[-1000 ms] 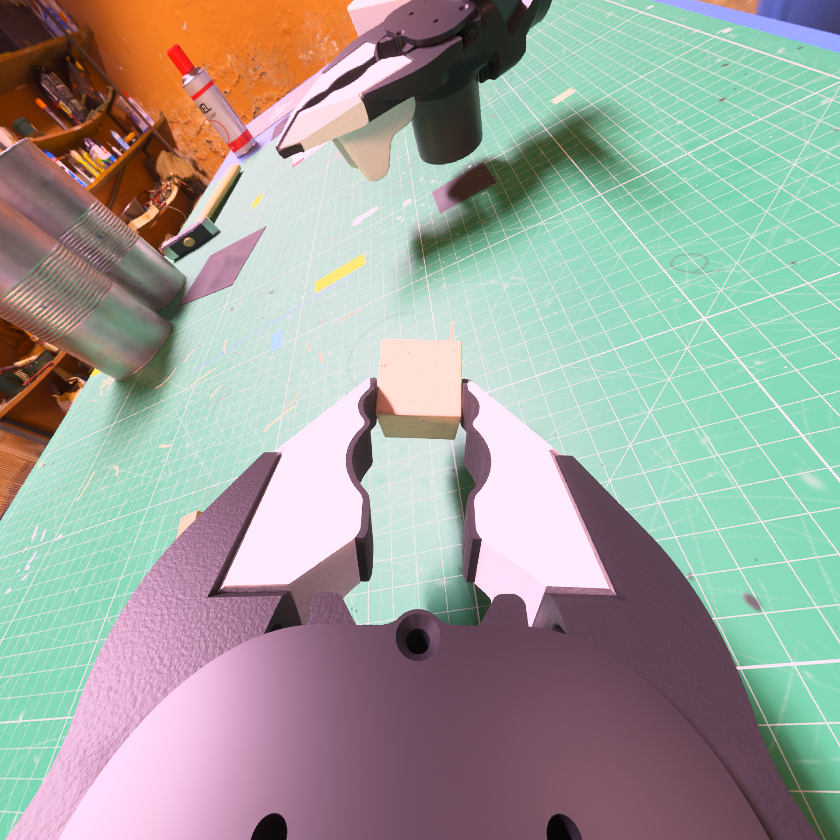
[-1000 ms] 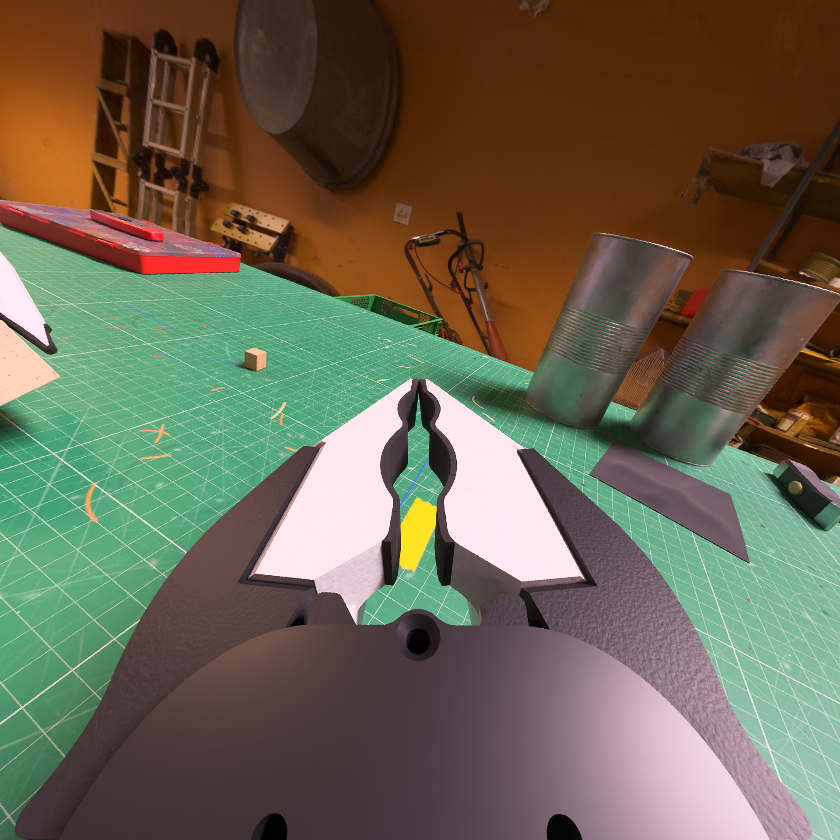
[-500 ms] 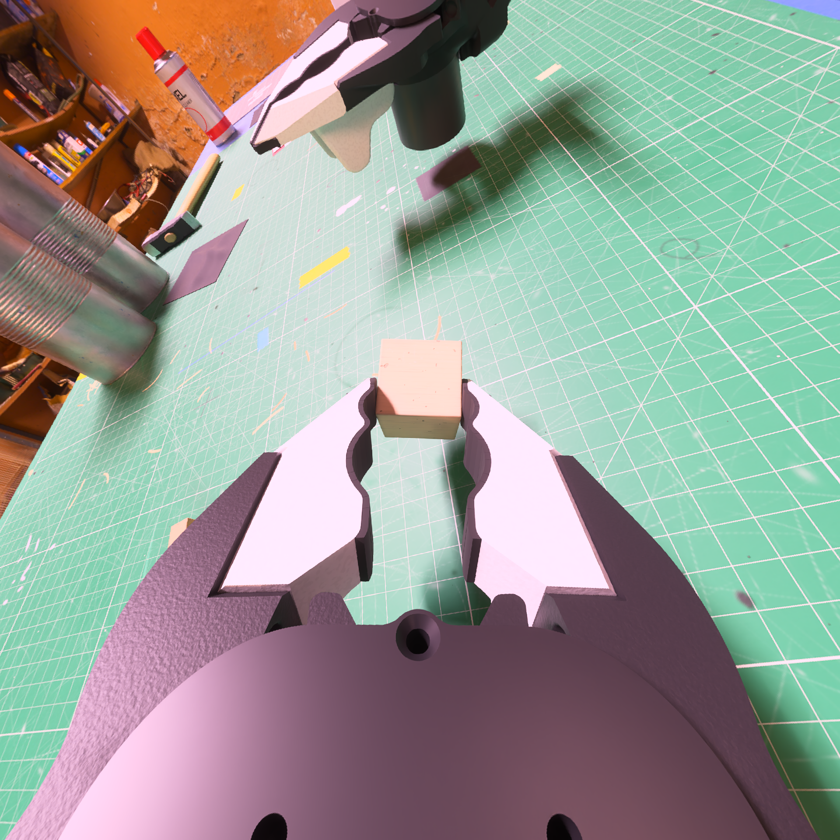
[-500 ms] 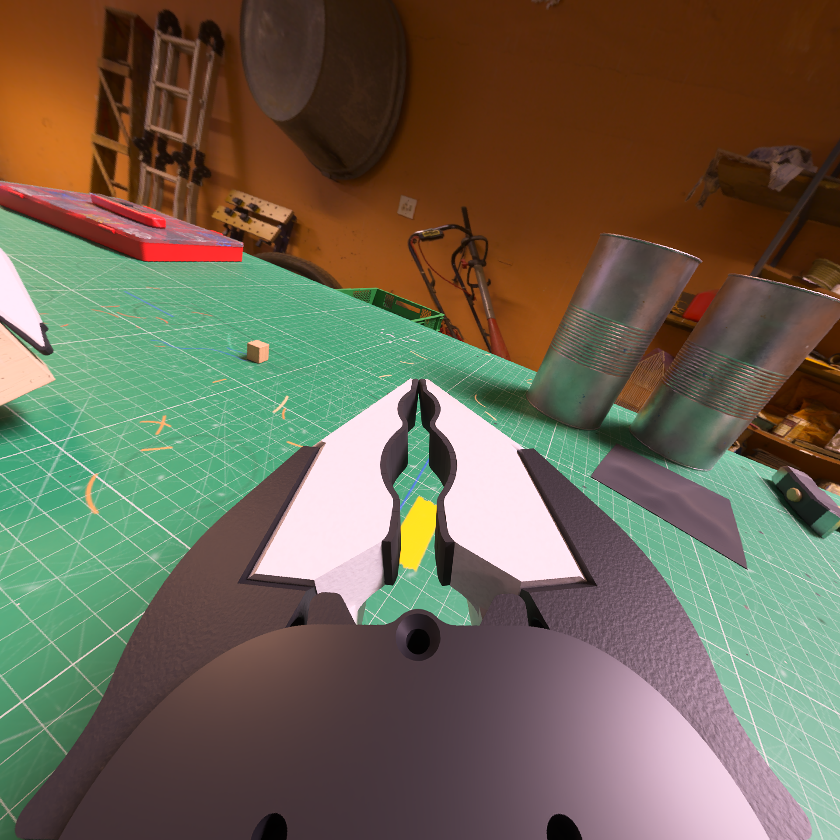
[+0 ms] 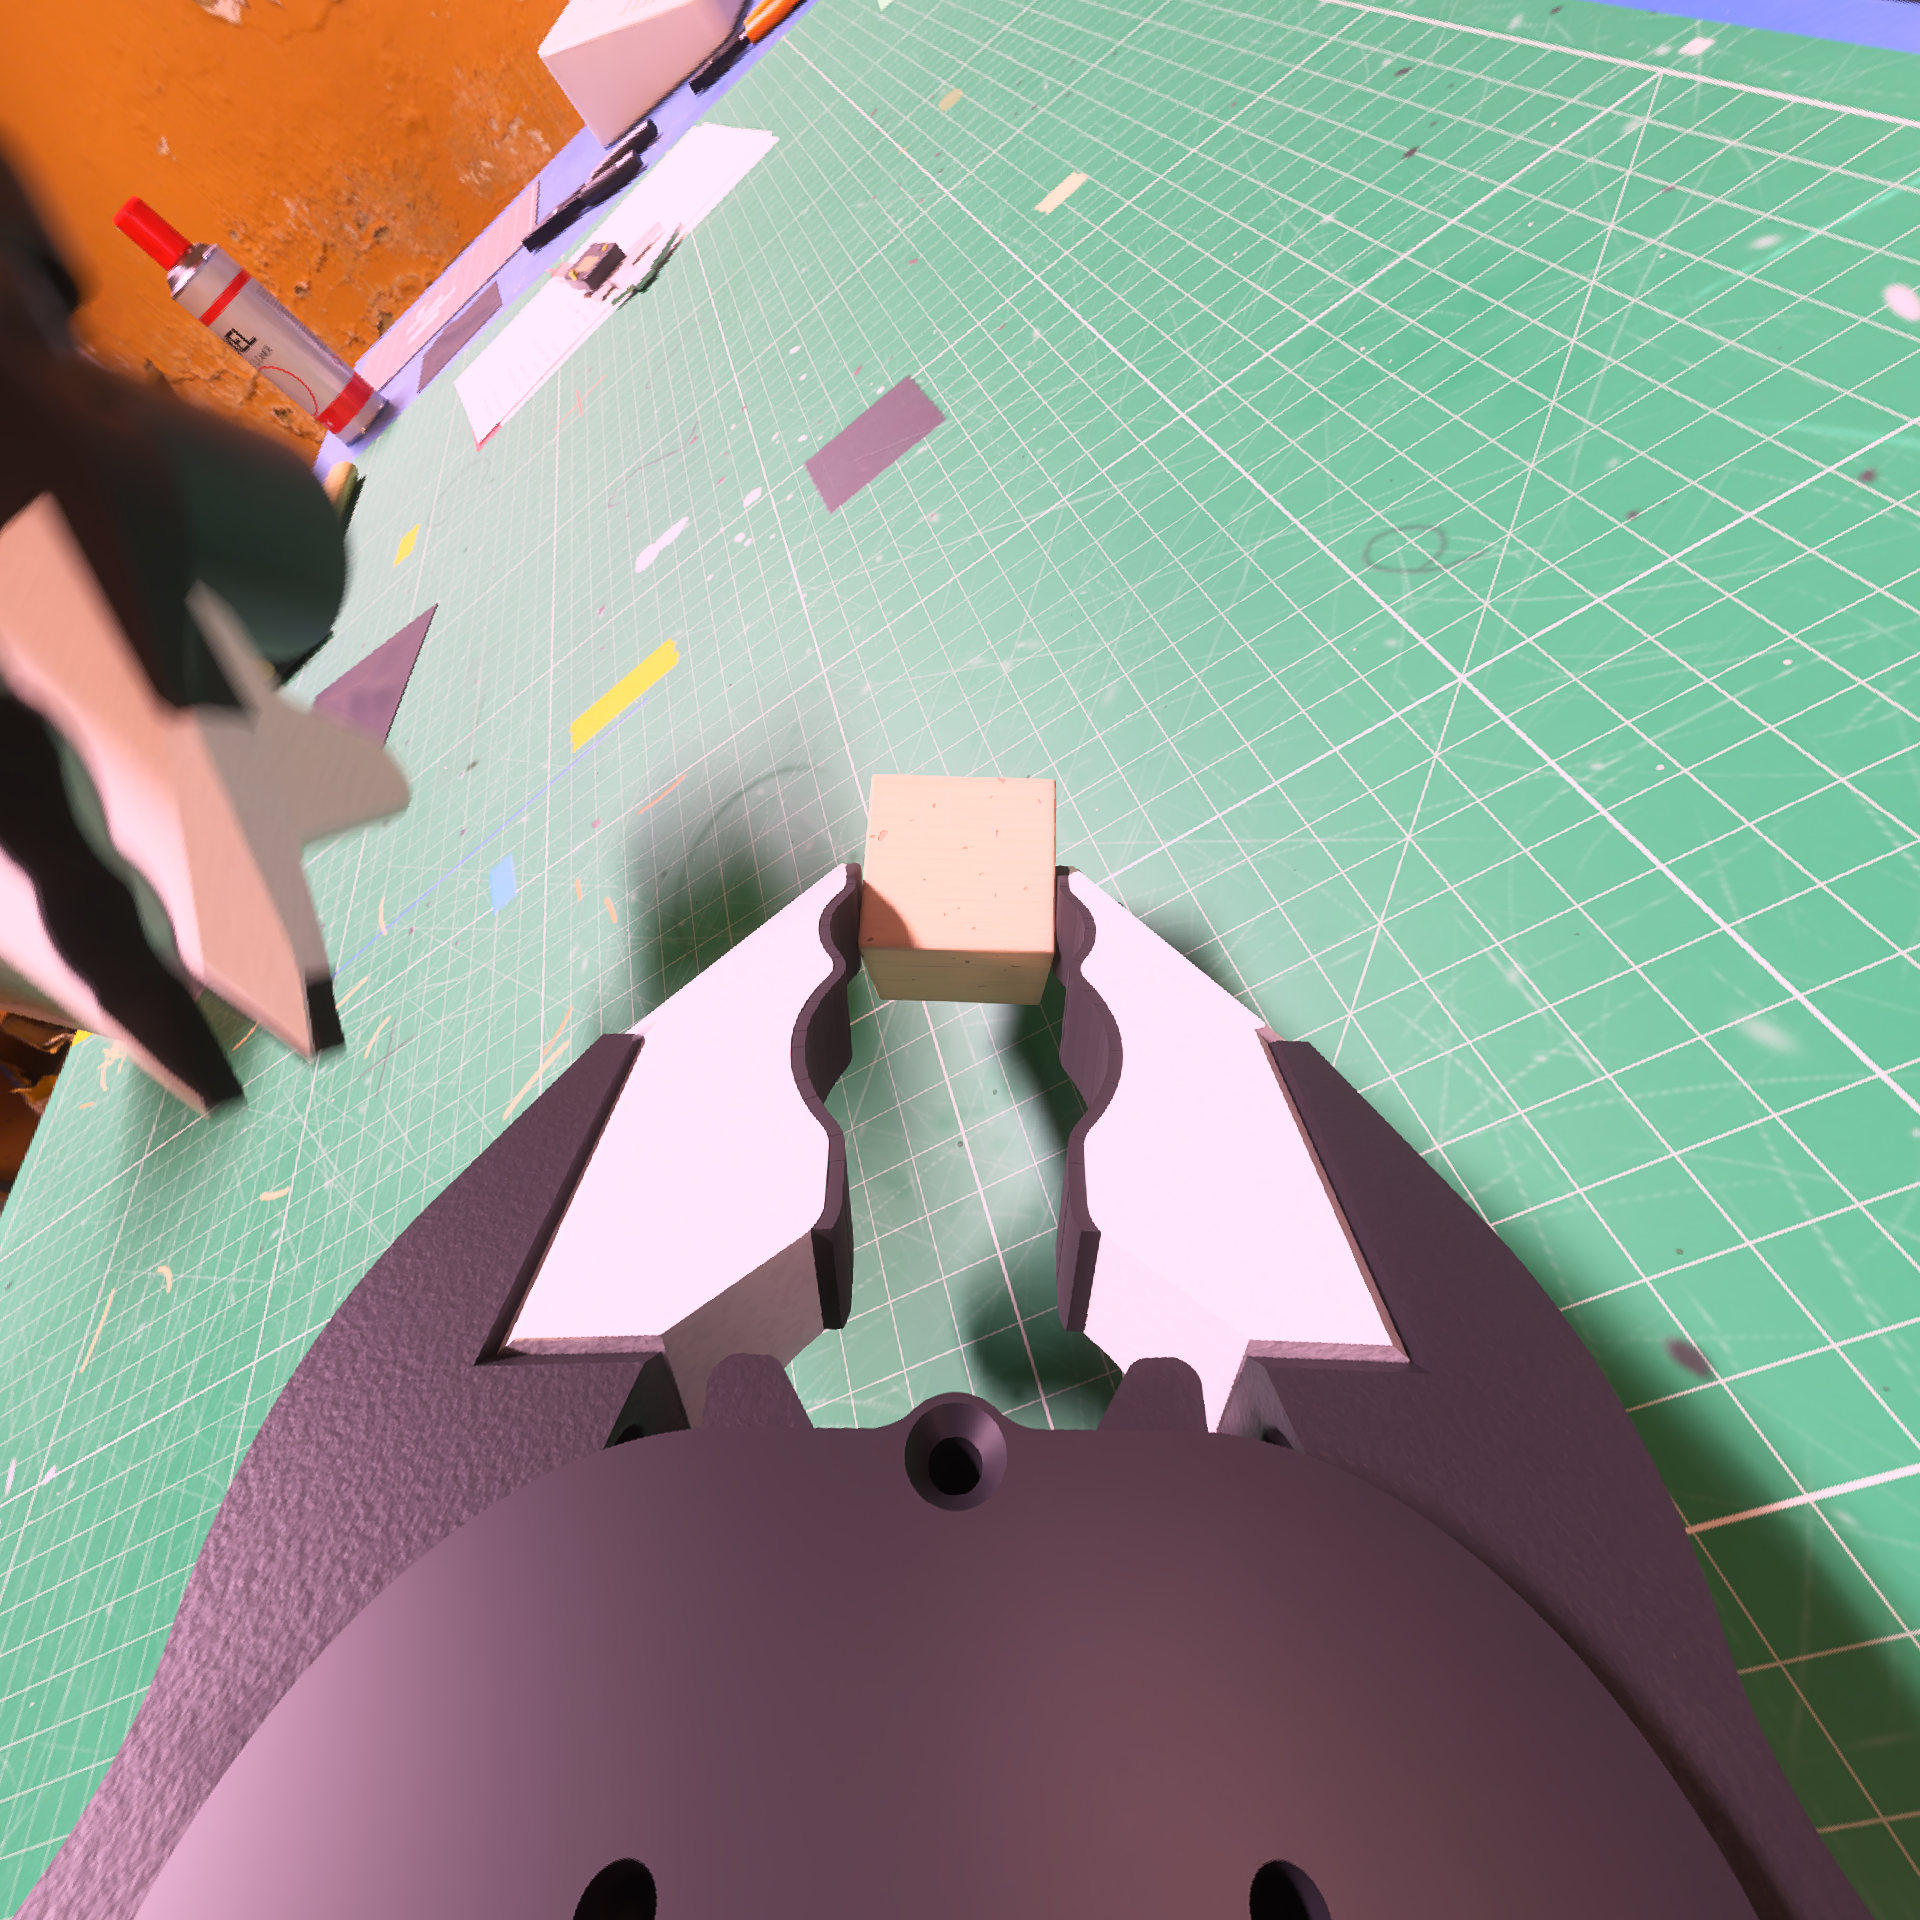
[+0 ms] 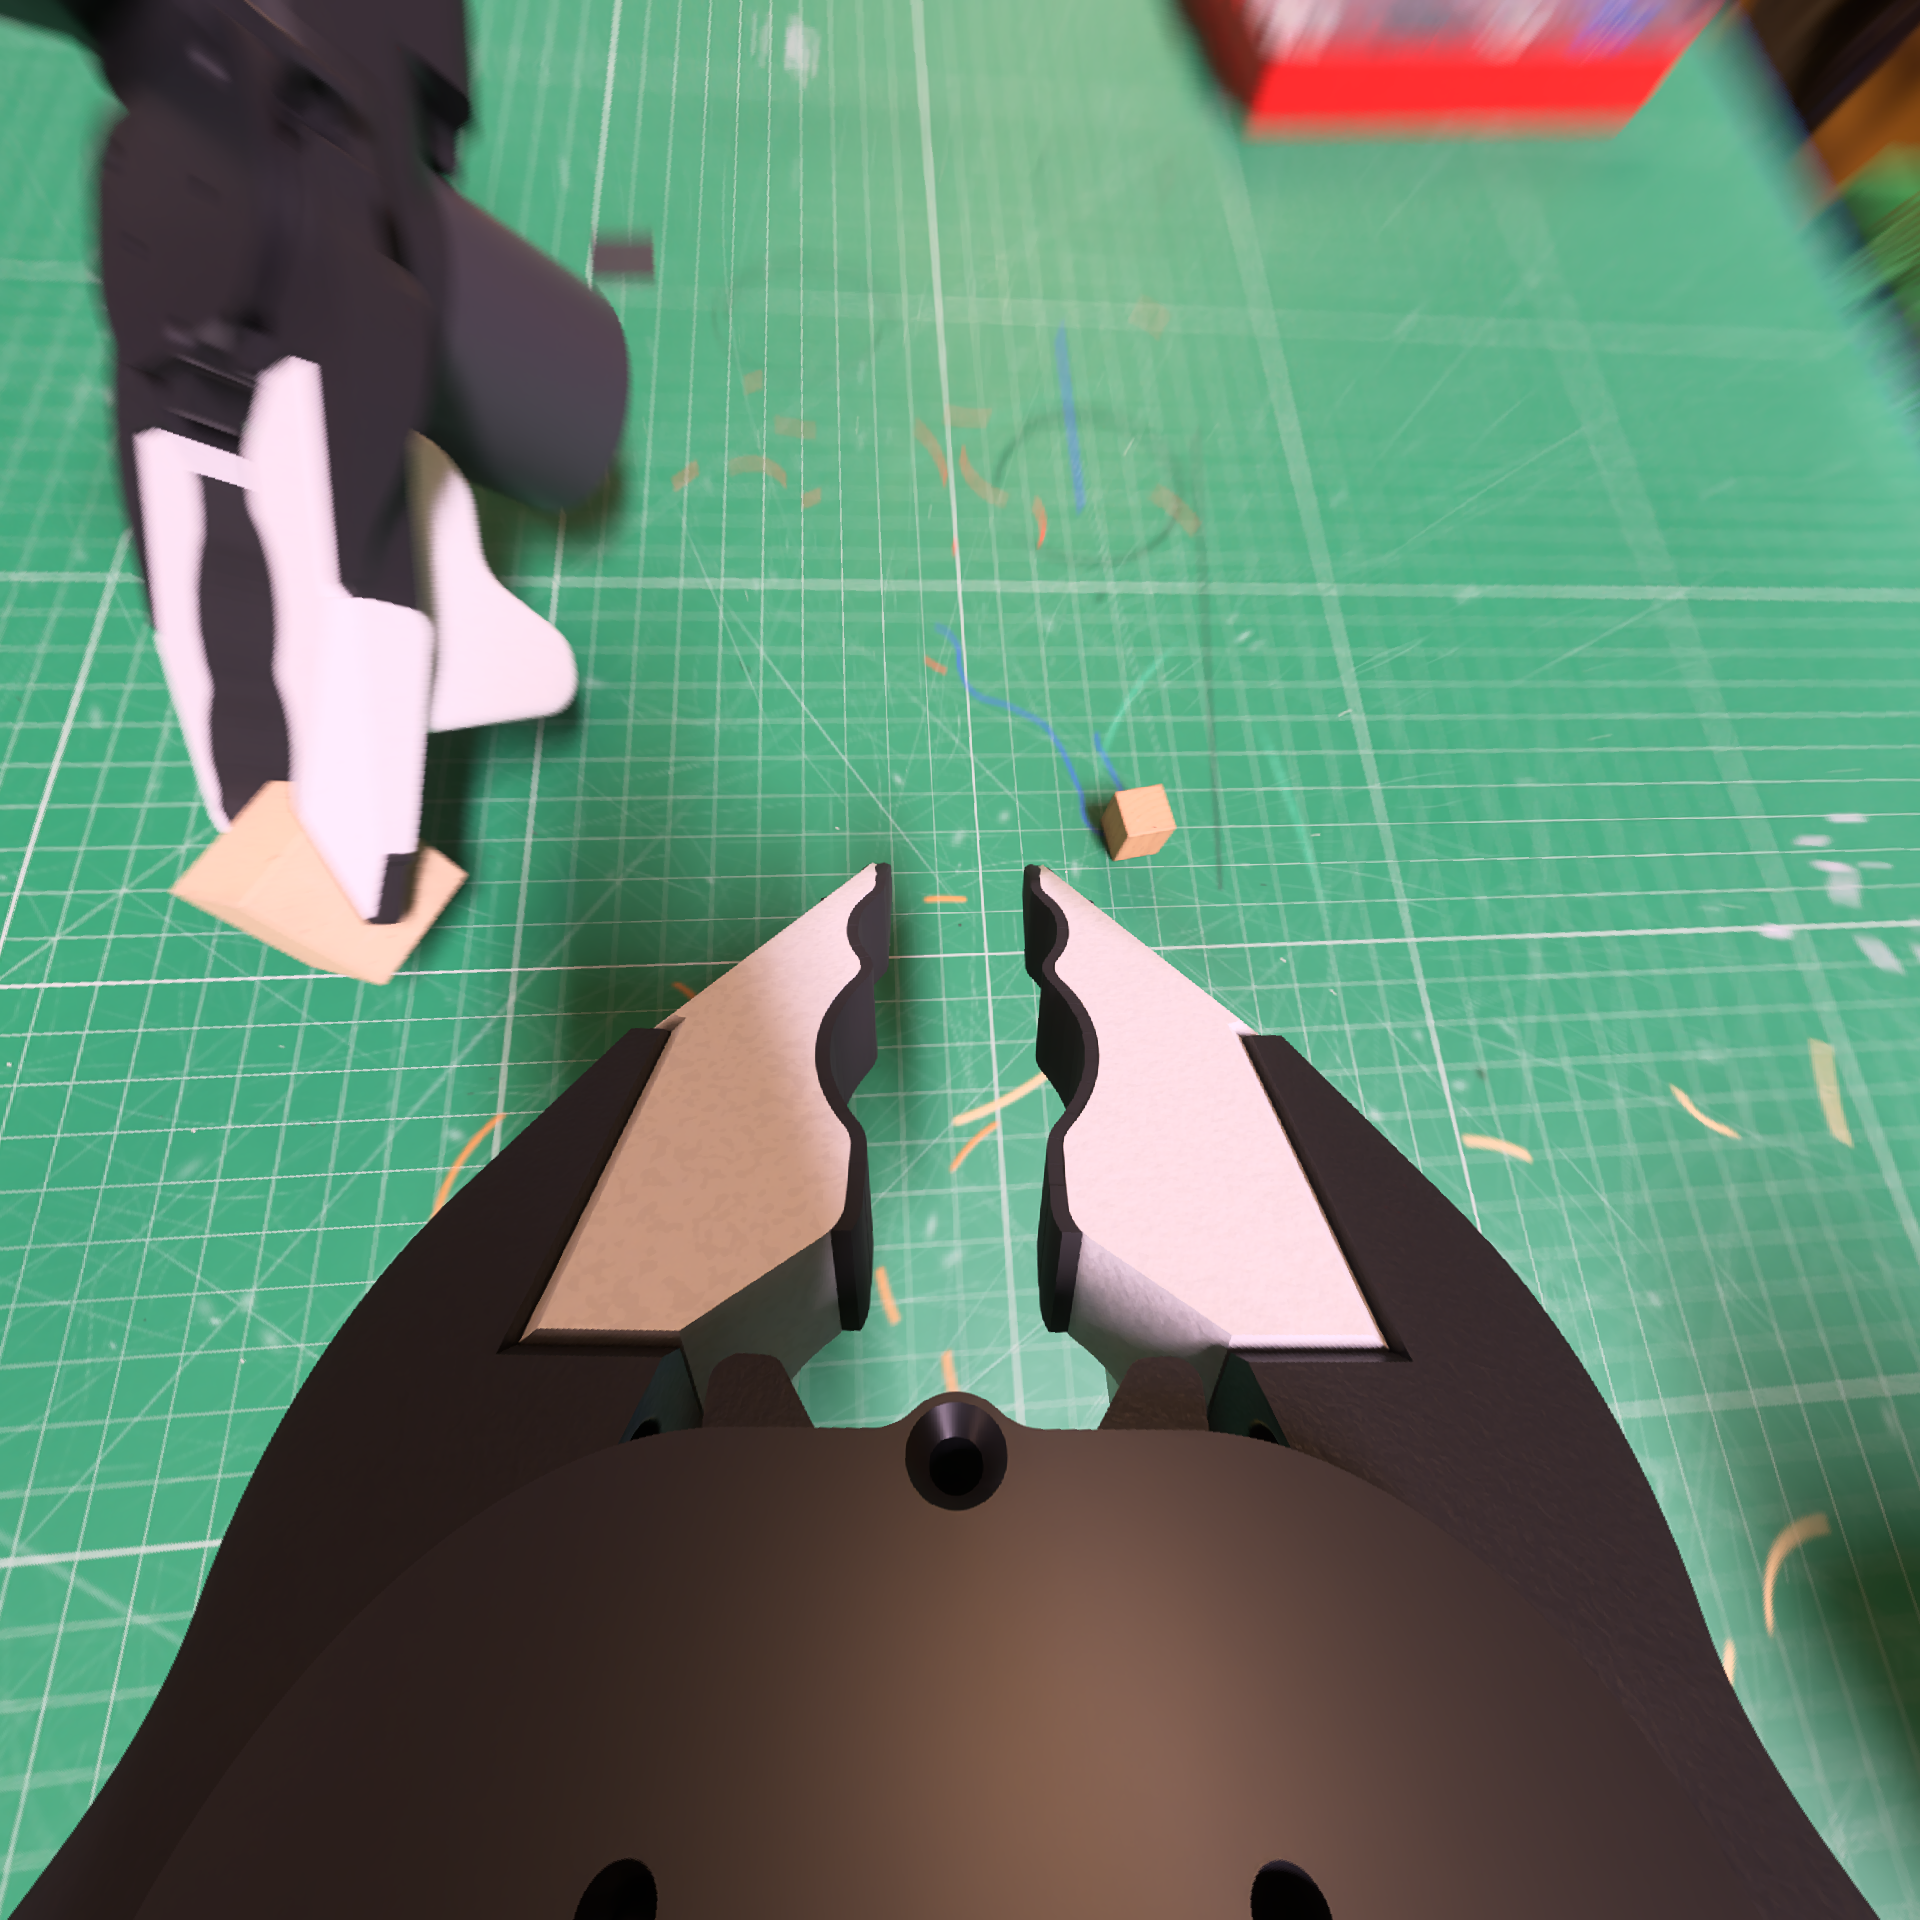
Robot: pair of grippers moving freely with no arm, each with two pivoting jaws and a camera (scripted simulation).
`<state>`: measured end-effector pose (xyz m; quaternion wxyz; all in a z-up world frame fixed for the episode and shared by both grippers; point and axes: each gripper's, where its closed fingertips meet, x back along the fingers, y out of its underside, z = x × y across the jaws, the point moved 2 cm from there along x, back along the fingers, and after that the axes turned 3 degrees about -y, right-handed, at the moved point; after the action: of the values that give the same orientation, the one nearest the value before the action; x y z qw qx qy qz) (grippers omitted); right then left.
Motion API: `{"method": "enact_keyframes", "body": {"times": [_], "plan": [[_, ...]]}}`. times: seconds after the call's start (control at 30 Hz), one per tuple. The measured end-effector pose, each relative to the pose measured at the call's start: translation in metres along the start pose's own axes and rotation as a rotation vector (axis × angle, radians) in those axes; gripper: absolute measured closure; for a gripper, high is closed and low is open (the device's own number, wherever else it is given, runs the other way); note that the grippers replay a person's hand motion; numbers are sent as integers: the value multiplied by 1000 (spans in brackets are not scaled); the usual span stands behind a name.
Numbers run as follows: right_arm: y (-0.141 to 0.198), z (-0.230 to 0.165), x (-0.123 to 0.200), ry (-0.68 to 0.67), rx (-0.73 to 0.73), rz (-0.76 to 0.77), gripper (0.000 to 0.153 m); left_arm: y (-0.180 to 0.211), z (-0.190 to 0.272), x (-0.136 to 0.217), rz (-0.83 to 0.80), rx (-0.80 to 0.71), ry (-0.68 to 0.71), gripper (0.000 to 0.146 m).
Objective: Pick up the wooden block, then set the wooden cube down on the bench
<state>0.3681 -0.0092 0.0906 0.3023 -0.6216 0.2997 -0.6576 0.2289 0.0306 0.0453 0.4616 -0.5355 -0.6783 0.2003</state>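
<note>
My left gripper (image 5: 956,883) is shut on a pale wooden block (image 5: 956,894), gripped by its two sides at the fingertips and low over the green mat (image 5: 1455,727). I cannot tell whether the block touches the mat. In the right wrist view the left gripper (image 6: 343,727) shows blurred at the upper left with the block (image 6: 260,883) under its tips. My right gripper (image 6: 956,878) is open and empty, pointing down at the mat. A small tan wooden cube (image 6: 1140,821) lies on the mat just ahead and right of its tips. The right gripper (image 5: 156,831) shows blurred at the left in the left wrist view.
A spray can with a red cap (image 5: 249,322), papers (image 5: 603,291) and a white box (image 5: 634,42) lie along the mat's far left edge. Dark grey patches (image 5: 873,442) and a yellow strip (image 5: 623,694) lie flat on the mat. A red box (image 6: 1455,73) stands far ahead.
My right gripper has swung close beside the left one, tipped down toward the mat and opened its jaws. My left gripper still holds the block.
</note>
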Motion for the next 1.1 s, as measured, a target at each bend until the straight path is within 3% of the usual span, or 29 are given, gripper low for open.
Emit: {"method": "enact_keyframes", "body": {"times": [0.07,0.2,0.43,0.53,0.67,0.87,0.93,1.03,1.1], "plan": [[-1,16,-27,-105,-28,-164,130,0,0,1,6,7,-2,110],[4,45,-55,-124,88,-400,131,-1,-1,3,14,22,-1,110],[15,59,-78,-154,185,-601,129,6,-1,2,-48,71,28,110],[20,60,-78,-134,152,-621,138,11,-4,3,-86,85,25,110],[14,55,-58,74,221,-524,138,24,-9,4,-174,196,44,110],[-4,1,-4,624,535,-307,138,40,-22,15,-227,381,40,110],[-8,-22,10,810,659,-294,138,41,-28,20,-217,460,30,95],[-11,-52,14,1000,850,-304,138,30,-46,30,-77,602,-31,90],[-9,-64,9,1060,939,-324,138,16,-58,39,103,701,-67,97]]}}
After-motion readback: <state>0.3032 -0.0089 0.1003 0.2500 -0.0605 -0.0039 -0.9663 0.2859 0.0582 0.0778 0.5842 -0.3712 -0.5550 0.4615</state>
